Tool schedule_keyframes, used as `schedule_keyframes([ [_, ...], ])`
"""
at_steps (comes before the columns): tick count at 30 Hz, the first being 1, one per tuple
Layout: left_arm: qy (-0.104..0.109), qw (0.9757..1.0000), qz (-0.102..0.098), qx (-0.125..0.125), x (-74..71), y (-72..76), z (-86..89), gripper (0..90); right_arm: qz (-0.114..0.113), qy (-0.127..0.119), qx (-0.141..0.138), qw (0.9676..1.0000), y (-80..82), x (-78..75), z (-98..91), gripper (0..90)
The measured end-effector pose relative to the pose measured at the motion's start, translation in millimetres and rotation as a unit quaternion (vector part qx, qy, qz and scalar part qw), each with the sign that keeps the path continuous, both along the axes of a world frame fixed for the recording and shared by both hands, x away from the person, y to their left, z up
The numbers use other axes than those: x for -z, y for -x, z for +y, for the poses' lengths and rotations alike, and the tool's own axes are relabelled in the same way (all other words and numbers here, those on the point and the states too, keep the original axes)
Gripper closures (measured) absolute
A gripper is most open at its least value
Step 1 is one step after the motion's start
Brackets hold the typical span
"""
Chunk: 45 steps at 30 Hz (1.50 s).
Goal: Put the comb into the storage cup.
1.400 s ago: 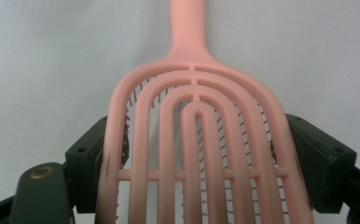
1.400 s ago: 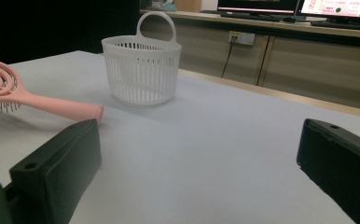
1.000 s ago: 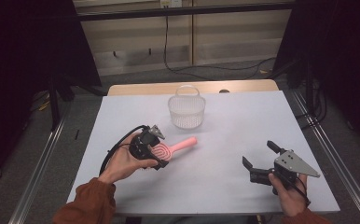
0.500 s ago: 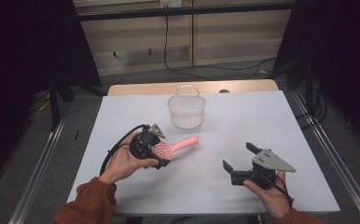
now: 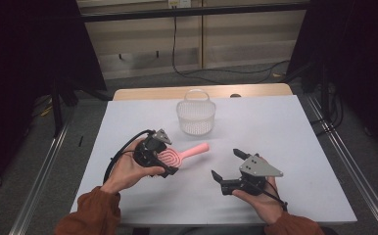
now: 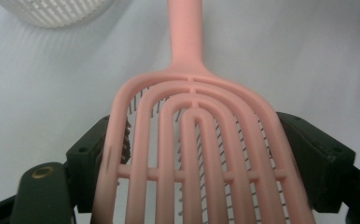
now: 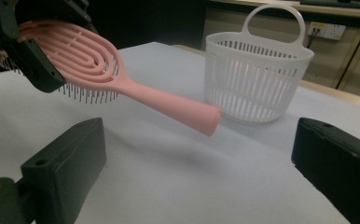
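The right gripper (image 5: 224, 164), jaws wide and empty, has slid leftward from lower right toward the pink hairbrush (image 5: 179, 155) clamped in the left gripper (image 5: 163, 155), likely for a handover.

brush head (image 6: 201, 154) cut off below

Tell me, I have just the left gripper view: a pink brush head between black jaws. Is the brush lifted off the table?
Observer: Yes. In the right gripper view the pink brush hangs clear of the white table, bristles down, handle sloping downward.
Operator: Where is the other hand-held gripper?
Observer: The right hand-held gripper is near the table's front edge, jaws open with nothing between them, aimed toward the brush handle.
Operator: Anything inside the basket?
Observer: From the high view, the white basket looks empty, with its handle upright.
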<state>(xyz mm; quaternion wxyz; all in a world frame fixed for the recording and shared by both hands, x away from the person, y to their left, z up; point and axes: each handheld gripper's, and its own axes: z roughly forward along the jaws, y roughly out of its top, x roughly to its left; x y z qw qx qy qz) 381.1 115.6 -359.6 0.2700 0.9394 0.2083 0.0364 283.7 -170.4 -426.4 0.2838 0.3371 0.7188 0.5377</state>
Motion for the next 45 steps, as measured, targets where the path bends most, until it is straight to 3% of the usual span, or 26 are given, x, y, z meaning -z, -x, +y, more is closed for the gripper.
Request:
schedule_keyframes([
  [5,0.002,1.0,0.0,0.003,-2.4,1.6,-1.8,20.6,-0.008,0.013,-0.015,0.9998,-2.7,-0.3,10.5,6.7],
  [11,0.008,1.0,0.004,-0.004,-1.8,2.6,-5.0,20.7,-0.045,0.092,-0.034,0.9941,-10.9,2.5,25.9,12.3],
  [15,0.013,0.9999,0.001,-0.004,-3.0,4.1,-6.6,20.6,-0.072,0.147,-0.045,0.9854,-18.1,2.2,39.6,15.5],
  [19,0.014,0.9999,0.005,-0.001,-4.5,4.7,-7.5,20.7,-0.091,0.184,-0.049,0.9775,-23.0,3.0,49.9,20.8],
  [20,0.002,0.9999,0.003,0.011,-5.7,3.9,-6.7,20.7,-0.097,0.194,-0.049,0.9749,-23.8,3.4,52.0,23.2],
  [21,0.008,0.9999,0.005,0.008,-5.3,4.4,-7.4,20.7,-0.106,0.201,-0.045,0.9727,-24.1,3.6,53.6,25.3],
  [23,0.003,0.9999,0.003,0.017,-5.8,4.3,-8.0,20.7,-0.124,0.225,-0.051,0.965,-25.2,4.4,58.4,27.5],
  [24,0.017,0.9998,0.008,0.003,-4.9,6.0,-9.6,20.7,-0.128,0.236,-0.053,0.9618,-25.4,4.7,60.3,29.1],
  [25,0.015,0.9998,0.011,0.006,-5.2,6.1,-10.2,20.7,-0.141,0.254,-0.054,0.9554,-25.8,5.3,63.8,31.7],
  [27,0.01,0.9998,0.007,0.013,-6.7,5.5,-10.4,20.7,-0.15,0.269,-0.059,0.9494,-26.2,6.2,68.7,36.4],
  [29,0.019,0.9998,0.006,0.008,-7.0,6.8,-12.0,20.7,-0.169,0.295,-0.061,0.9383,-26.2,7.3,74.8,38.2],
  [30,0.017,0.9998,0.009,0.008,-7.7,6.8,-12.3,20.7,-0.18,0.312,-0.065,0.9305,-26.1,7.7,77.8,40.3],
  [31,0.01,0.9998,0.006,0.019,-8.9,5.7,-11.6,20.6,-0.186,0.321,-0.065,0.9261,-25.4,8.2,80.4,41.4],
  [33,0.021,0.9997,0.009,0.012,-8.7,7.1,-13.2,20.7,-0.203,0.34,-0.068,0.9157,-24.9,8.9,84.6,44.7],
  [35,0.013,0.9997,0.008,0.021,-10.3,6.0,-12.6,20.7,-0.211,0.353,-0.069,0.9089,-24.8,9.6,87.5,46.3],
  [37,0.015,0.9997,0.006,0.02,-10.5,5.9,-12.8,20.6,-0.226,0.37,-0.067,0.8988,-25.1,9.8,90.1,49.8],
  [39,0.016,0.9996,0.009,0.02,-10.6,5.6,-12.8,20.6,-0.236,0.381,-0.066,0.8915,-25.9,9.4,92.3,52.3],
  [42,0.027,0.9995,0.013,0.01,-8.9,5.5,-13.6,20.6,-0.243,0.389,-0.063,0.8863,-26.7,10.1,94.7,54.9],
  [45,0.015,0.9996,0.013,0.021,-9.2,2.7,-12.9,20.6,-0.254,0.401,-0.06,0.878,-26.5,12.5,97.6,57.4],
])
